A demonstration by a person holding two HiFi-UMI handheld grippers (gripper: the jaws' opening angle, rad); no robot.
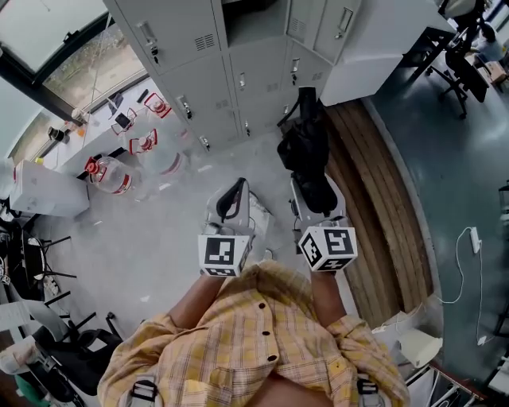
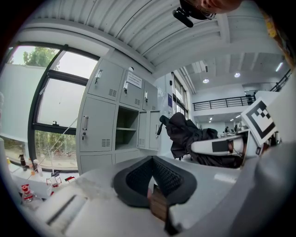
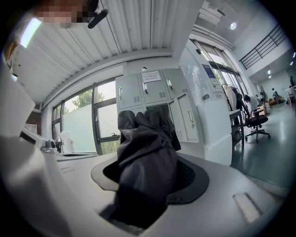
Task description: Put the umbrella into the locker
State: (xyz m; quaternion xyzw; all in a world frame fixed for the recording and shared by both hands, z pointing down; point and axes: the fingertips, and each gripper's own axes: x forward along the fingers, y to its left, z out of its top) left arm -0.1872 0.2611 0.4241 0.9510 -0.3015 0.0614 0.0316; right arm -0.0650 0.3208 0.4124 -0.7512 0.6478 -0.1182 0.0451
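Umbrella (image 1: 306, 159), black, folded: I am clamping it in right gripper (image 1: 316, 199), short of open locker (image 1: 253, 20). Left gripper (image 1: 231, 203) closed, empty. Risk: loose fabric catching locker edge, pulling free.

My right gripper (image 3: 152, 180) is clamped on the folded black umbrella (image 3: 143, 143), whose dark fabric fills the gap between my jaws and rises toward the grey lockers (image 3: 138, 95) ahead. One compartment (image 3: 159, 110) behind it is open. The windows (image 3: 88, 120) are at left, and a chair (image 3: 256, 121) stands at right.
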